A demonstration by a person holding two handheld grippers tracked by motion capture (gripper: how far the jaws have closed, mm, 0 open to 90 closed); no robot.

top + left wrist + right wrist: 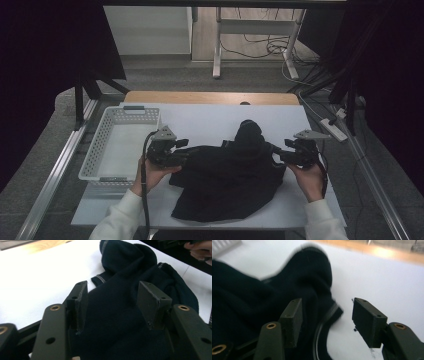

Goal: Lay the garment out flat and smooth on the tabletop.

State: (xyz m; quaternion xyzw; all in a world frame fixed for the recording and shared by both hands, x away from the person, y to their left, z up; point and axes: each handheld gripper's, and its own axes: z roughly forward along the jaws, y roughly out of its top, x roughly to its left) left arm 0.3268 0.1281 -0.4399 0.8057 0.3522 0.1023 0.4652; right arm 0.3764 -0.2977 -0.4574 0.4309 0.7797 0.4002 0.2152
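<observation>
A dark crumpled garment (227,175) lies on the white table top (200,122), with a bunched-up part (249,131) rising at its far side. My left gripper (184,151) is at the garment's left edge, held in a hand. In the left gripper view its jaws (116,305) stand apart with dark fabric (117,322) lying between them, and the pads (80,303) do not press on it. My right gripper (276,155) is at the garment's right edge. Its jaws (329,321) are open over a ribbed hem (332,312), which no pad grips.
A white perforated basket (95,155) stands on the table at the left, just beside my left gripper. A wooden strip (210,97) borders the far edge. A power strip (336,129) and cables lie off the table at the right.
</observation>
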